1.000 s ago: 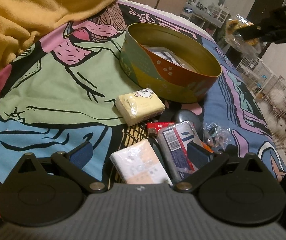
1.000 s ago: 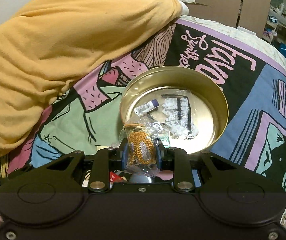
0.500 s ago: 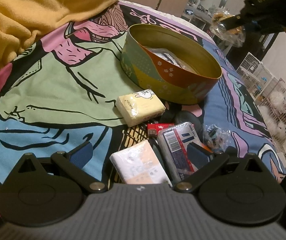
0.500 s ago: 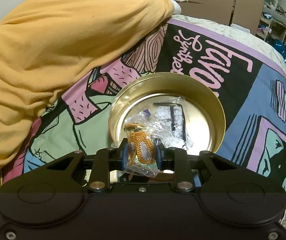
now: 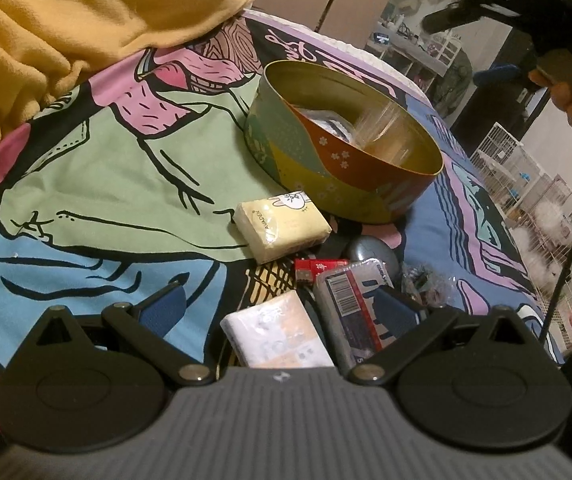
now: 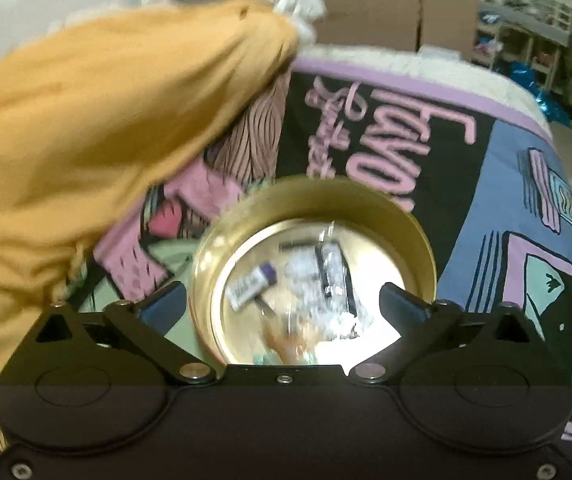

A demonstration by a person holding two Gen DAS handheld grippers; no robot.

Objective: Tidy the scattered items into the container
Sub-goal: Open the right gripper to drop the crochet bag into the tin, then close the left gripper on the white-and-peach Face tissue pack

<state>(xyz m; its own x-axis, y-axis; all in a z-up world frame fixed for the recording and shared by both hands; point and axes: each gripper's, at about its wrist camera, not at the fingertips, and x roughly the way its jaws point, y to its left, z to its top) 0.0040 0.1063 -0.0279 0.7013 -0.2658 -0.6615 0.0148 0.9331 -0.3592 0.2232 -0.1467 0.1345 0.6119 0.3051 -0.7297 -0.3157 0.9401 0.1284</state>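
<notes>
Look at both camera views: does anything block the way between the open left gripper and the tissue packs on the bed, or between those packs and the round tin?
Nothing visible does. The left gripper hovers open over the white tissue pack; the yellow tissue pack lies beside the open-topped tin.

One round tin (image 5: pixel 325 176), three tissue packs (image 5: pixel 282 230), two grippers (image 5: pixel 282 312)

A round tin (image 5: pixel 349 176) sits on a bed (image 5: pixel 98 176) under the opening right tool (image 6: pixel 282 304), a small tube (image 6: pixel 252 286) and plastic packets (image 6: pixel 325 280) lying inside it. Before the tin, a tissue pack (image 5: pixel 282 230) lies nearest, with two more packs (image 5: pixel 282 332) (image 5: pixel 355 300) between the left tool's (image 5: pixel 282 308) spread jaws. A bunched blanket (image 5: pixel 66 20) lies behind, to the left.
</notes>
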